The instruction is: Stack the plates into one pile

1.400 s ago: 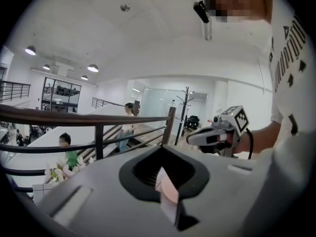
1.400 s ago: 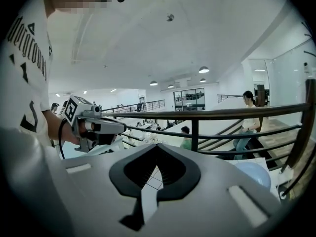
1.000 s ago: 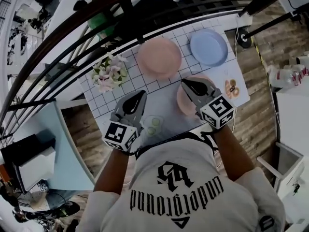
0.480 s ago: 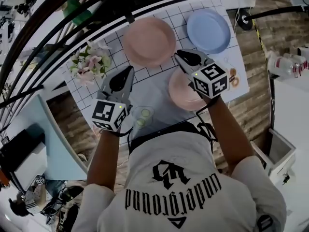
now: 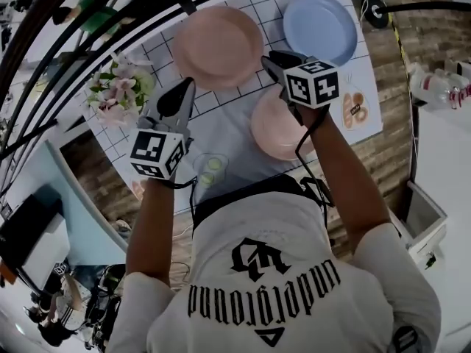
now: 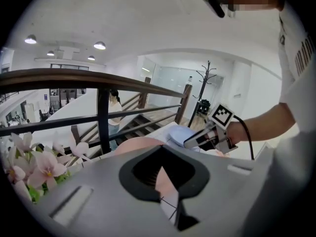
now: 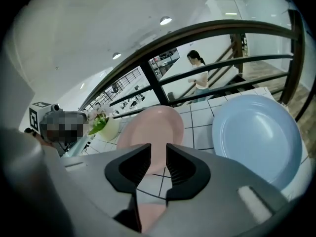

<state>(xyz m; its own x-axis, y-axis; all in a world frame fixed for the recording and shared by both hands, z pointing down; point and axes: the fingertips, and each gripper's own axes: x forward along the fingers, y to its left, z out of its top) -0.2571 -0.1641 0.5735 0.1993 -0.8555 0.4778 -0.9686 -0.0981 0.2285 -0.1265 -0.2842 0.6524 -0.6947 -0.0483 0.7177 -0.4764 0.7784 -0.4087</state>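
Three plates lie apart on the white tiled table (image 5: 235, 123): a pink plate (image 5: 218, 46) at the back, a blue plate (image 5: 320, 28) to its right, and a nearer pink plate (image 5: 274, 132). My right gripper (image 5: 268, 59) hovers over the far rim of the nearer pink plate. Its jaws are opening and nothing is between them. In the right gripper view the gripper (image 7: 158, 157) points at the back pink plate (image 7: 153, 127), with the blue plate (image 7: 256, 137) to the right. My left gripper (image 5: 188, 87) is shut and empty, near the back pink plate's left edge.
A pot of pink flowers (image 5: 118, 90) stands at the table's left. A small glass dish (image 5: 211, 169) sits at the near edge, and a printed card (image 5: 355, 112) lies right of the nearer plate. A dark railing (image 5: 88, 20) runs along the table's far side.
My right gripper has moved forward from the nearer pink plate's middle to its far rim, and its jaws have parted. The left gripper has also edged forward.
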